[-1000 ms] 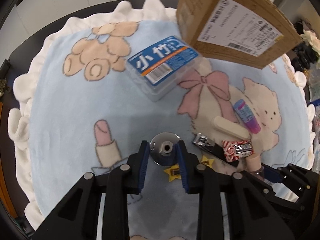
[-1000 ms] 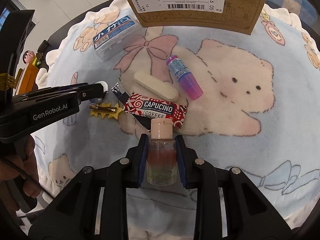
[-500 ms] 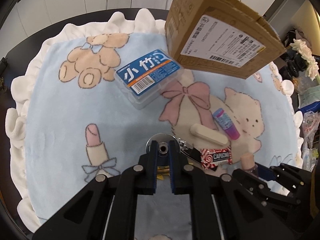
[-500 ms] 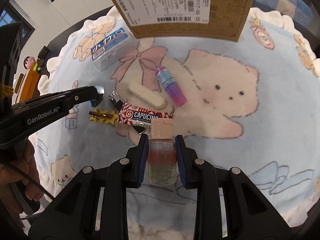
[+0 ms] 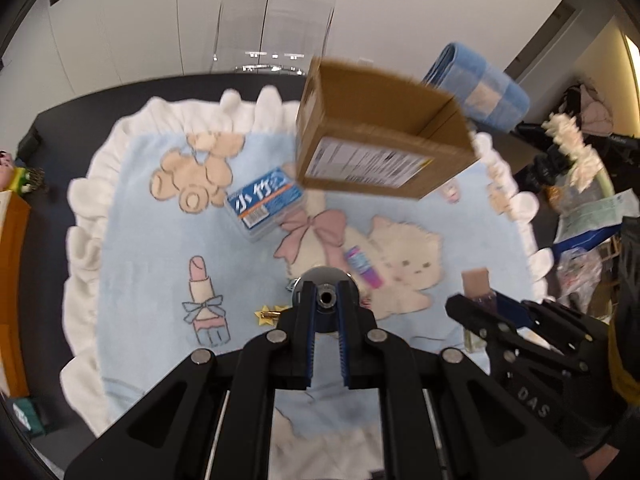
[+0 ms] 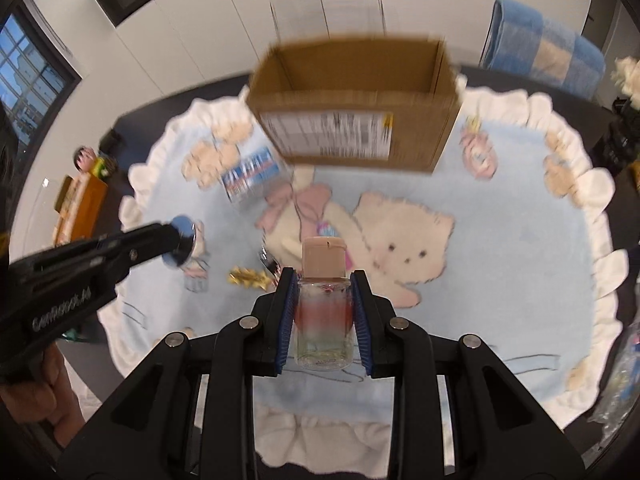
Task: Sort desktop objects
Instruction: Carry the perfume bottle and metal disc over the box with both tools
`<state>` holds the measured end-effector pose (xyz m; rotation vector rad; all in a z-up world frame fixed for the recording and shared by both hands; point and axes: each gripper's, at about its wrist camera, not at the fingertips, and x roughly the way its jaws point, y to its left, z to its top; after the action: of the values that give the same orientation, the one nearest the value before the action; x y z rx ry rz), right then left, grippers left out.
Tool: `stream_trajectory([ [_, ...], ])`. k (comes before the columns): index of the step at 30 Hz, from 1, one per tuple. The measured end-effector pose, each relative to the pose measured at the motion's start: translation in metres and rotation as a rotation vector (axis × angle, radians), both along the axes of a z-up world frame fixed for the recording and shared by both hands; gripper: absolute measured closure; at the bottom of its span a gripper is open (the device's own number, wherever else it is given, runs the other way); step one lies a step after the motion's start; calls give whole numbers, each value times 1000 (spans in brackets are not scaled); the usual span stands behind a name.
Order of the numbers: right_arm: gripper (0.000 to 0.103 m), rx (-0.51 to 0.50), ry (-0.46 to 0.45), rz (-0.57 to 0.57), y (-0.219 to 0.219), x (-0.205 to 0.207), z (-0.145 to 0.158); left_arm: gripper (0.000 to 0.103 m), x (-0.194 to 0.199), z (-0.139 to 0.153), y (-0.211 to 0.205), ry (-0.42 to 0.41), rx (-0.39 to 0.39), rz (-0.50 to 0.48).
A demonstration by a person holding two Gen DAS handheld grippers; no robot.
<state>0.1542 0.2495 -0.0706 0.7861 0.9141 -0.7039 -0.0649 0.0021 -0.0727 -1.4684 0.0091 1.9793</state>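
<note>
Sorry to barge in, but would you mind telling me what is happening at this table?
A person is sorting small items off a blue cartoon blanket. The left gripper is shut on a round metal disc, and the right gripper is shut on a small clear bottle. Both are raised, facing the open cardboard box.

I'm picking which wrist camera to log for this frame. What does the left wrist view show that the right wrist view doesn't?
Only the left wrist view: the hollow hub of the metal disc in the left gripper, and the purple tube in full.

Only the right wrist view: the small bottle full-length in the right gripper, and the window.

Both: the cardboard box, open on top, the blue-labelled case, the gold star clip, and each other's gripper.
</note>
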Motion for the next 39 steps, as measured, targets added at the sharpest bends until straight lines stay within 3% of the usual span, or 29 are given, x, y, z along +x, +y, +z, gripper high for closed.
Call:
stream_trajectory([
  [3,75,-15,-28,-19,-9,-7,37,93,2,35,0,5,4,15],
  [4,75,-20,-35,-104,-12,-9,46,93,3,46,-1,10,8,24],
  [10,75,-86,-26,-101,-22,-27,109,93,-2,106,-7,-8,107,60],
  [16,75,-90,-44,-132,-27,-47,147,93,6,150,-3,58,88,27],
  [27,75,-57,-62,-178,-45,-53,146,93,9,151,23,29,92,-16],
  [39,75,-1,-55,-195,-99,-35,120,93,-36,133,60,-3,89,-32],
])
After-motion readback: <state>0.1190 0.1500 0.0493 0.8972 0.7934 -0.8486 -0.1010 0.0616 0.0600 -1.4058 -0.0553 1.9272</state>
